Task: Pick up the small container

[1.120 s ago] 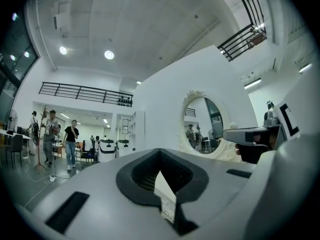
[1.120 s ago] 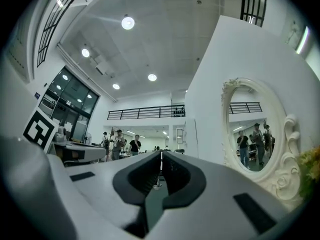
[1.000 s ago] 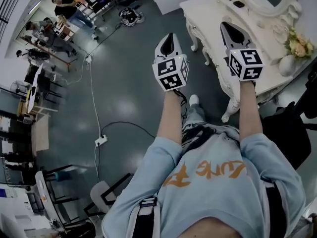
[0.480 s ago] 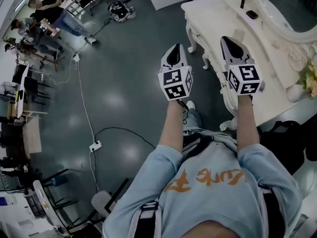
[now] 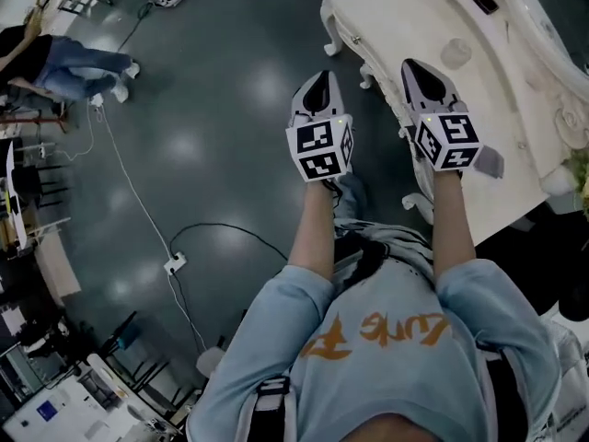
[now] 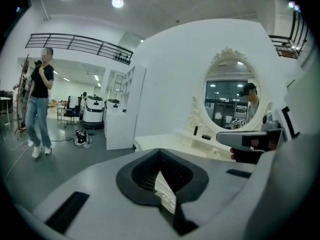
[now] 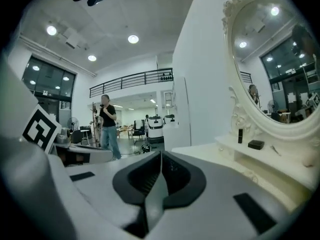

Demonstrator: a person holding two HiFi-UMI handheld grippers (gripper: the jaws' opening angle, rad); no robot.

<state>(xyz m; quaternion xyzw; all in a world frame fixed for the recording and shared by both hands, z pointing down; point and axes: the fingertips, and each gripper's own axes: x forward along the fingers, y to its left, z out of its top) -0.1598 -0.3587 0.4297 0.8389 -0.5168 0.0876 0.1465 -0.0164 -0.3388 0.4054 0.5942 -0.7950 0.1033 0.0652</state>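
Trouble ahead maybe: left gripper [image 5: 317, 81] and right gripper [image 5: 417, 68] are both clamped closed and empty, so reaching the little round container [image 5: 456, 52] on the dressing table [image 5: 396, 17] could just shove it.

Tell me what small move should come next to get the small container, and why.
Probably ease the right gripper forward toward the small round container: it sits on the dressing table ahead of that gripper, untouched, and the jaws are shut and empty.
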